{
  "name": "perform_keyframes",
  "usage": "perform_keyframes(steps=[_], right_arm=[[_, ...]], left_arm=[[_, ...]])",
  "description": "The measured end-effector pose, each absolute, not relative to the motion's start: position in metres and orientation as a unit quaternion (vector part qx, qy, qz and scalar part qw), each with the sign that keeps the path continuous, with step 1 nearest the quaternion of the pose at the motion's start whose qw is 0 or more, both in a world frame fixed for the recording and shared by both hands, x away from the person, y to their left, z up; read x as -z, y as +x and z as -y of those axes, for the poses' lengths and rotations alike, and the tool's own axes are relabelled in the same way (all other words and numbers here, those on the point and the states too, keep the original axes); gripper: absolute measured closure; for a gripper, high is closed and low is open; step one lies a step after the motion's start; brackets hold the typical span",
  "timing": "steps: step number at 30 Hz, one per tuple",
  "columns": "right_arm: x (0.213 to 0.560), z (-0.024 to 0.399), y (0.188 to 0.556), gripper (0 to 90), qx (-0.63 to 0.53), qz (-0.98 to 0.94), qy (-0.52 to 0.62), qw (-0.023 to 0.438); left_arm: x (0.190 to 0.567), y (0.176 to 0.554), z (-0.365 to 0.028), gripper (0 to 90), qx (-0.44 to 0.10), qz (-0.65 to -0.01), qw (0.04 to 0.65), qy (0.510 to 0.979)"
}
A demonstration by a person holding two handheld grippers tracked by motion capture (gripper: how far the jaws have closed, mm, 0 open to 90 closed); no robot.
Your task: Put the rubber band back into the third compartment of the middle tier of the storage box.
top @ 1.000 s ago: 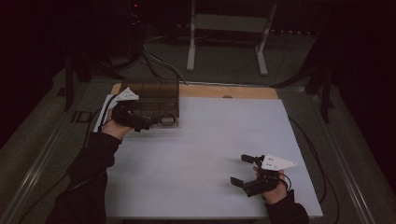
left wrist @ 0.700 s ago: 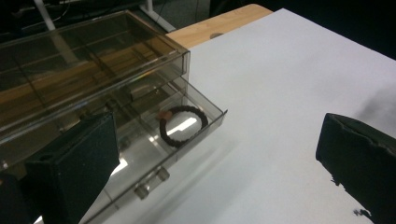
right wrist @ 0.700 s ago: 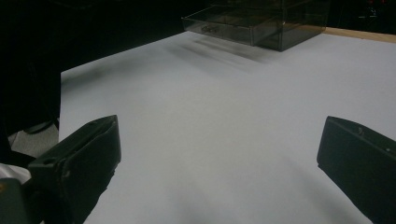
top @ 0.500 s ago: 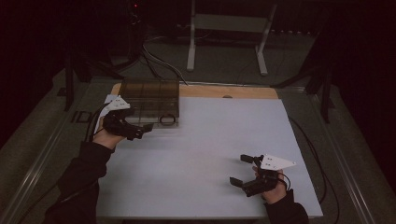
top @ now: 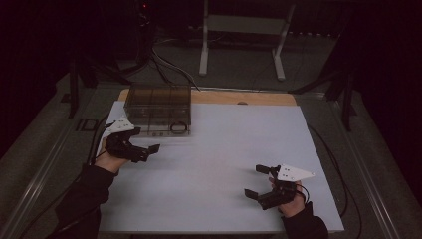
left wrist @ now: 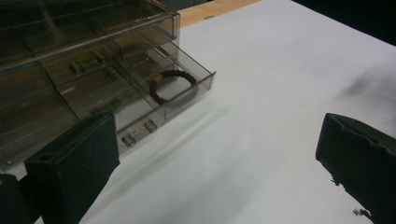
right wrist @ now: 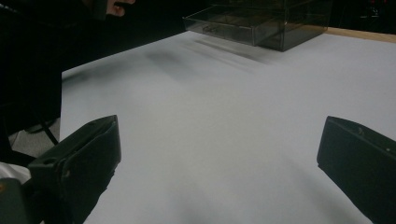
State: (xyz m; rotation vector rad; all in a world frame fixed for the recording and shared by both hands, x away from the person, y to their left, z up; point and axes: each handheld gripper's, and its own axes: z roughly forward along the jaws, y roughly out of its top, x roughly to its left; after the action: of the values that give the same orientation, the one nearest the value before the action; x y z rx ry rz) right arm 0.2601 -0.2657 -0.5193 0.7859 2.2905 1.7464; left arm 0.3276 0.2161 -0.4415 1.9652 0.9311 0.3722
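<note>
Right gripper: nearest us, the black two-jaw right gripper (top: 259,181) with its grey three-cornered plate sits low over the near right part of the white table sheet (top: 224,164); jaws spread wide, nothing between them, nose turned toward the left.
Right gripper view: both black jaws stand far apart at the bottom corners, bare white sheet between, and the box far off at the top.
Left gripper: further up on the left side, the black two-jaw left gripper (top: 142,149) is held in the person's left hand (top: 110,158), just in front of the box and apart from it; jaws well open and empty, pointing right and a little toward the near edge.
Smoky clear plastic organiser box (top: 158,105): at the far left of the sheet, by the bare wooden strip (top: 239,97); long axis runs left to right along that far edge.
Drawer: the box's shallow clear plastic drawer (left wrist: 140,100) is slid out toward the person, front edge facing the near side.
Dark braided bracelet (left wrist: 171,85): a ring lying flat in the drawer's right-hand compartment, with a small brown piece on its left side.
View difference: the left gripper view gives the drawer's dividers and the bracelet's braid; from the high view the bracelet (top: 179,128) is just a dark loop.
Beyond: a white metal stand (top: 242,37) on the dark floor.
</note>
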Motion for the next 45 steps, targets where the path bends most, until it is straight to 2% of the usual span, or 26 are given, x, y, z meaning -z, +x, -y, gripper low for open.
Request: perform_keyframes(steps=[27, 45], right_arm=[[0.519, 0.265, 0.260, 0.0, -0.582, -0.766, 0.261, 0.077], [0.520, 0.265, 0.261, 0.0, -0.581, -0.767, 0.260, 0.077]], left_arm=[[0.500, 0.269, -0.218, 0.3, -0.130, -0.375, 0.444, 0.804], [0.519, 0.236, -0.232, 0.3, -0.132, -0.371, 0.454, 0.800]])
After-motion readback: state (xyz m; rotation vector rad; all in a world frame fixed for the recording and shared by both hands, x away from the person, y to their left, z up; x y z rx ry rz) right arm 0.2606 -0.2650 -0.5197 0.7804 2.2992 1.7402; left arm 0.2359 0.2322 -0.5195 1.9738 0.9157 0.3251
